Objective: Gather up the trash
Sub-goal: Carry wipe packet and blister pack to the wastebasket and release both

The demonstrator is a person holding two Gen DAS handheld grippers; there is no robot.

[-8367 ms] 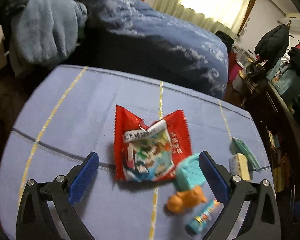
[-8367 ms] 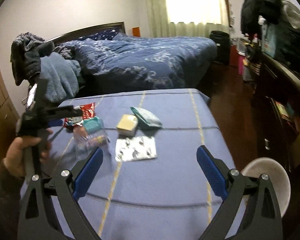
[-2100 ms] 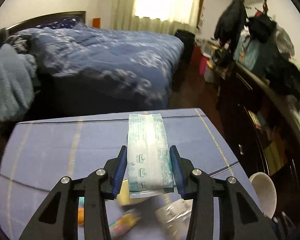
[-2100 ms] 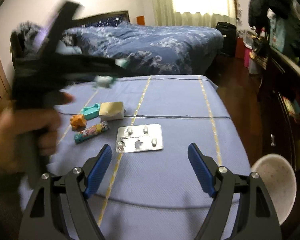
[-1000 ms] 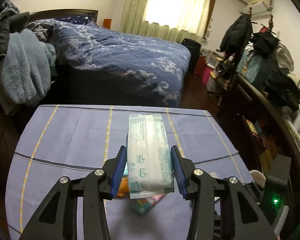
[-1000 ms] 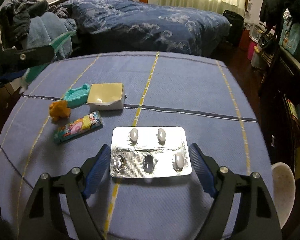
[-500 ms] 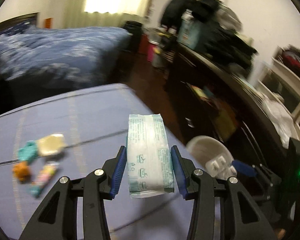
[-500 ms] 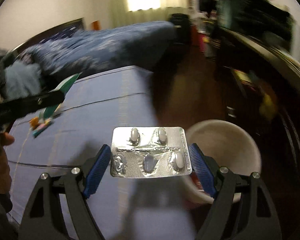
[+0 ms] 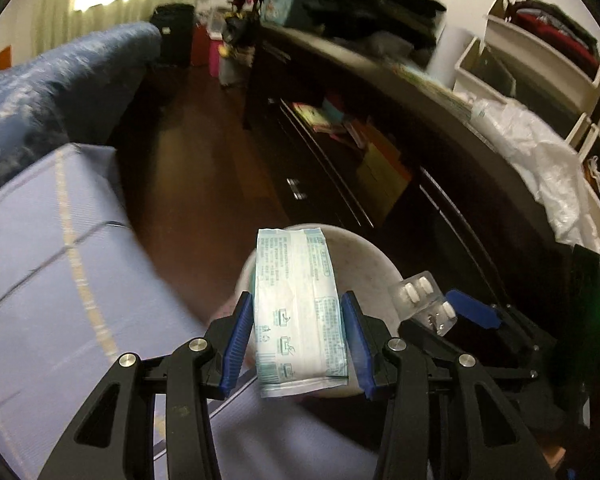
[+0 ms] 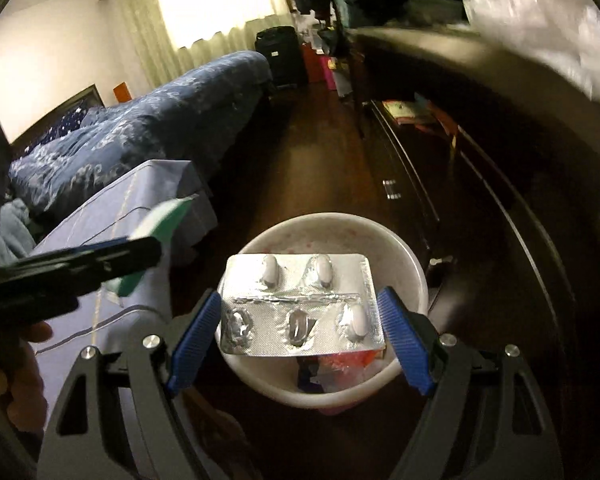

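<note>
Now both loads hang over the bin (image 10: 404, 256), landmark here. Right gripper (image 10: 300, 322) clamps the blister pack (image 10: 300, 304) flat above the bin's mouth; left gripper (image 9: 298, 336) grips the wipes pack (image 9: 300, 312) just over its near rim. Best to centre each over the opening first, then let go. Beyond the bin: dark dresser (image 10: 480, 200).

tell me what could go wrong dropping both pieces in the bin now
1. The left claw holds the wrapper over the near rim of the bin; released here, it may flutter onto the table.
2. The right claw and blister pack are close beside the left claw; they could bump.
</note>
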